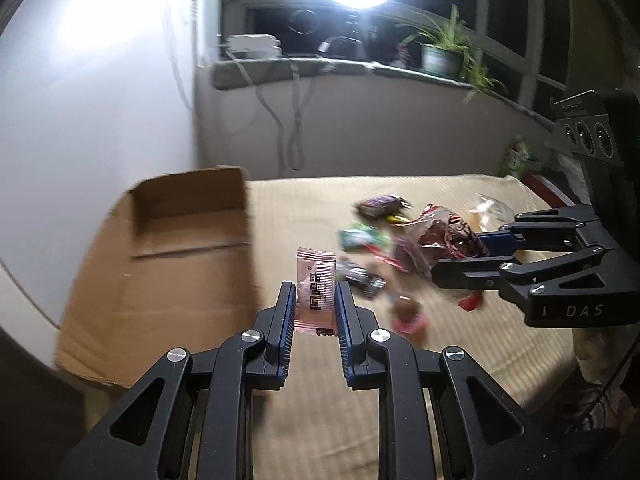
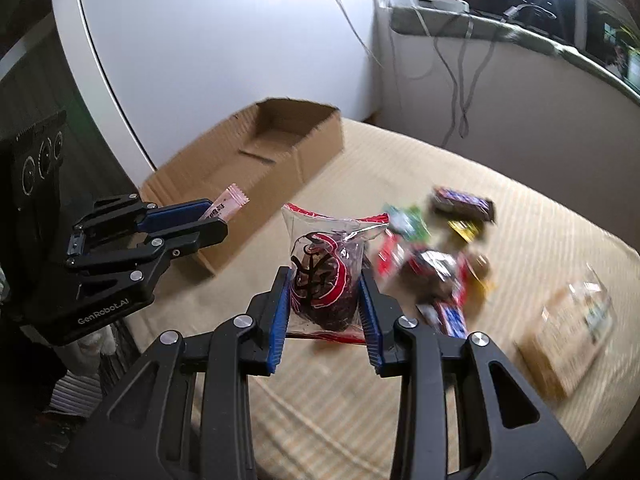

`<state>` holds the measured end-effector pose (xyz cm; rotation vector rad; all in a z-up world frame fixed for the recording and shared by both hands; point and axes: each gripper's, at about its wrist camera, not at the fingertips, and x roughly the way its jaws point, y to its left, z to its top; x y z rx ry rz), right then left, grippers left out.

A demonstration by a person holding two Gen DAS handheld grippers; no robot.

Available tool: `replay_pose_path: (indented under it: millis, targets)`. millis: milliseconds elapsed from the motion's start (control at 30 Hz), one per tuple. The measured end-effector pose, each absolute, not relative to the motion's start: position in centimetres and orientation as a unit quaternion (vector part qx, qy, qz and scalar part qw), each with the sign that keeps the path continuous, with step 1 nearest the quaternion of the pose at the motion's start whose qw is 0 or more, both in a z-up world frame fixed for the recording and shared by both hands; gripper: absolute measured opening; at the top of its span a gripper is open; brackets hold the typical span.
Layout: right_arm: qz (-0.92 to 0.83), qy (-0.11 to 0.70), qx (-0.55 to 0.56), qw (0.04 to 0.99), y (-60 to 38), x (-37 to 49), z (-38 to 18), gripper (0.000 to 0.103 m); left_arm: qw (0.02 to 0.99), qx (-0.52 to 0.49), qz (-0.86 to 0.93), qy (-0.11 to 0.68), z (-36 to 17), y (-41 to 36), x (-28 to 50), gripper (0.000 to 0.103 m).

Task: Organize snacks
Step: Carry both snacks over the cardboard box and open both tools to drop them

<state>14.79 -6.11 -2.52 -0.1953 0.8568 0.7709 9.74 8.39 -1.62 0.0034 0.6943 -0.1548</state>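
Note:
My left gripper (image 1: 315, 294) is shut on a pink snack sachet (image 1: 316, 292) and holds it above the beige cloth, just right of the open cardboard box (image 1: 188, 248). My right gripper (image 2: 325, 280) is shut on a clear bag of dark dried fruit with red print (image 2: 322, 280), held above the cloth. In the right wrist view the left gripper (image 2: 218, 220) with the pink sachet (image 2: 228, 204) hangs by the box's (image 2: 280, 148) near end. In the left wrist view the right gripper (image 1: 464, 256) holds the dark bag (image 1: 436, 244) over the snack pile.
Several loose wrapped snacks (image 2: 440, 248) lie in a pile on the beige cloth (image 2: 400, 380), also in the left wrist view (image 1: 368, 240). A clear packet with a tan item (image 2: 568, 328) lies at the right. A white wall, a windowsill with cables and a plant (image 1: 444, 48) stand behind.

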Motion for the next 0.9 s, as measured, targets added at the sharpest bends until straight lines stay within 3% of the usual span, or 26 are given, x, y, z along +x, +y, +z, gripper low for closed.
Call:
replay_pose_path:
  millis: [367,900]
  targets:
    - [0.387,0.395,-0.103,0.827,0.5,16.6,-2.2,0.034,0.941,-0.018,-0.013,0.337,-2.0,14.6,9.8,0.018]
    - [0.408,0.412,-0.119,0.806,9.9,20.0,-4.3,0.034,0.939,-0.029,0.008,0.343,-3.1,17.6,9.8,0.018]
